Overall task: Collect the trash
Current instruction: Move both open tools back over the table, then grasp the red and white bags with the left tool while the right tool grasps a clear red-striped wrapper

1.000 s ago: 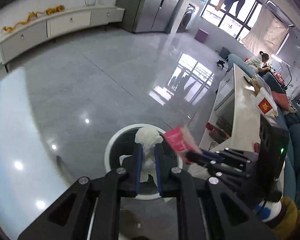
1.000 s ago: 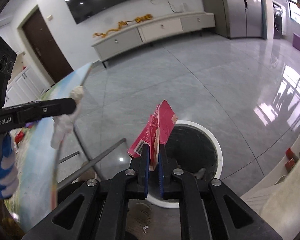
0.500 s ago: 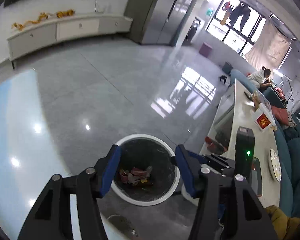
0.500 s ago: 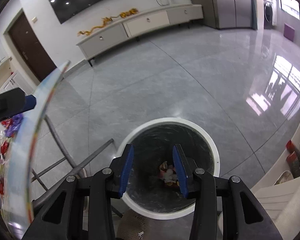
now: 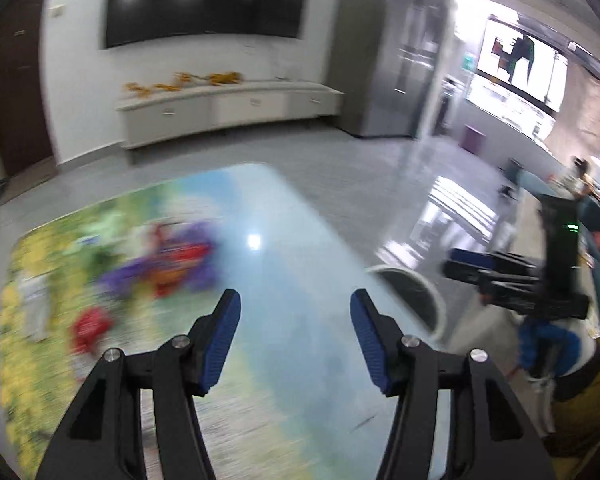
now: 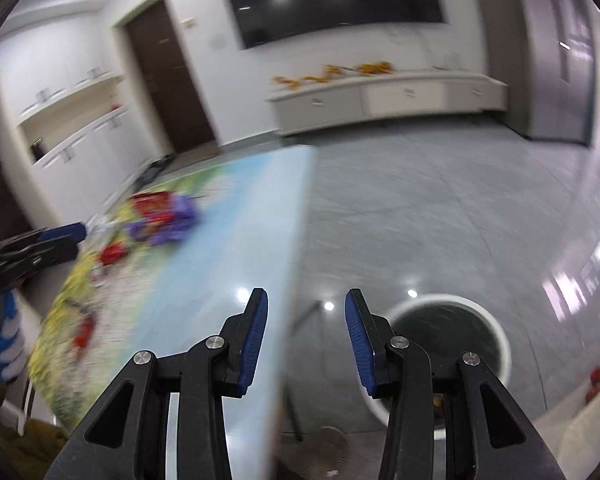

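My left gripper (image 5: 295, 300) is open and empty above the table (image 5: 300, 280) with a landscape print. Blurred purple and red trash (image 5: 168, 264) lies on the table ahead to the left, with a red piece (image 5: 90, 326) nearer. My right gripper (image 6: 306, 300) is open and empty over the table's right edge (image 6: 296, 248). The white-rimmed trash bin (image 6: 500, 344) stands on the floor to its right; the bin also shows in the left wrist view (image 5: 424, 300). The purple and red trash also shows in the right wrist view (image 6: 164, 216). The right gripper shows in the left wrist view (image 5: 468, 268).
A long white cabinet (image 5: 228, 104) runs along the far wall under a dark screen (image 5: 204, 0). A dark door (image 6: 168, 84) is at the back left. The glossy grey floor (image 6: 440, 208) spreads around the bin. A sofa and counter (image 5: 556, 208) lie at the right.
Both grippers let go of their trash over the bin and opened. Both have since swung left from the bin toward the table. The view is motion-blurred.
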The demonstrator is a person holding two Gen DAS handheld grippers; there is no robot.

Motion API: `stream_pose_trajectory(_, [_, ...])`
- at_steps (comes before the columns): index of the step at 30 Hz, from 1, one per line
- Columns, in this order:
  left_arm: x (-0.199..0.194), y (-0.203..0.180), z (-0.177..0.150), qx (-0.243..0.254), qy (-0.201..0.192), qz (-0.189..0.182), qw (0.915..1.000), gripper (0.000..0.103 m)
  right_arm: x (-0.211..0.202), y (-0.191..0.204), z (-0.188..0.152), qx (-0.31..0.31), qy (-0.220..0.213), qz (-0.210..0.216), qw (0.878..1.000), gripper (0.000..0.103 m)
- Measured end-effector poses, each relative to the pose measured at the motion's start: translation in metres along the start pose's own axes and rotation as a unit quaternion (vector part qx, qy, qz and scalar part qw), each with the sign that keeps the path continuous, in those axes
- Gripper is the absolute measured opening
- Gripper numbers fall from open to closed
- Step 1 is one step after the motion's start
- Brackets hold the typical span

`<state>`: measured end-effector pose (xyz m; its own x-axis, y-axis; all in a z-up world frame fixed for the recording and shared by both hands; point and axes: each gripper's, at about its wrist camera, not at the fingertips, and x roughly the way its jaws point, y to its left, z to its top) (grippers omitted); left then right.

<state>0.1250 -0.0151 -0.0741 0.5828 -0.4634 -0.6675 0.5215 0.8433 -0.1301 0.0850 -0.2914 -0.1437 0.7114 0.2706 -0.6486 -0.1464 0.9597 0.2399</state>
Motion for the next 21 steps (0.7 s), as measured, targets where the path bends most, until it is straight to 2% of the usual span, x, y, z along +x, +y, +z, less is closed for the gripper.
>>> stream_pose_trajectory(3, [-0.031, 0.051, -0.013, -0.038, -0.017, 0.041, 0.9983, 0.055, 0.01, 0.048, 0.006, -0.039, 0.014, 0.047, 0.998, 0.041])
stream_pose_trajectory(6, [-0.054, 0.097, -0.026, -0.071, -0.029, 0.068, 0.9948, 0.055, 0.032, 0.1, 0.013, -0.074, 0.041, 0.096, 0.992, 0.041])
stream_pose_trajectory(9, [-0.065, 0.143, -0.041, -0.1, -0.028, 0.087, 0.9907, 0.054, 0.052, 0.15, 0.012, -0.114, 0.067, 0.125, 0.983, 0.041])
stream_pose_trajectory(13, [-0.054, 0.193, -0.065, -0.134, -0.002, 0.085, 0.9874, 0.055, 0.088, 0.203, 0.003, -0.146, 0.109, 0.159, 0.97, 0.041])
stream_pose_trajectory(16, [-0.037, 0.208, -0.077, -0.141, 0.016, 0.075, 0.987, 0.055, 0.114, 0.226, -0.004, -0.153, 0.139, 0.184, 0.961, 0.041])
stream_pose_trajectory(21, [0.006, 0.212, -0.075, -0.127, 0.041, 0.047, 0.9899, 0.055, 0.142, 0.246, -0.014, -0.173, 0.175, 0.192, 0.95, 0.041])
